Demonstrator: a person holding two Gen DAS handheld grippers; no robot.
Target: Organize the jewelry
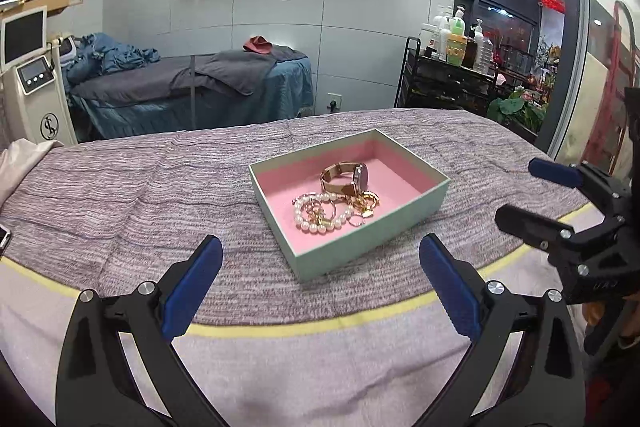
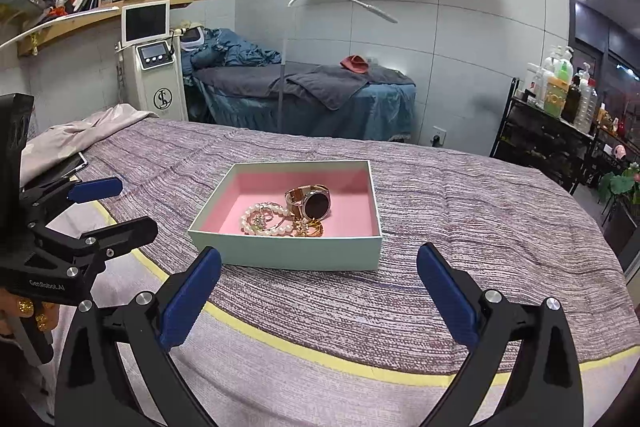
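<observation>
- My left gripper (image 1: 320,259) and right gripper (image 2: 318,269) both hang spread wide and empty, short of the box (image 1: 362,251).
- The box sits at twelve o'clock on the striped bedcover (image 1: 140,195); the watch (image 2: 310,205), pearl bracelet (image 2: 262,221) and gold pieces lie inside it, tangled together.
- I judge little remains: approach low, narrow first, lift one piece clear.
- Both point downward at the box, side by side.
</observation>
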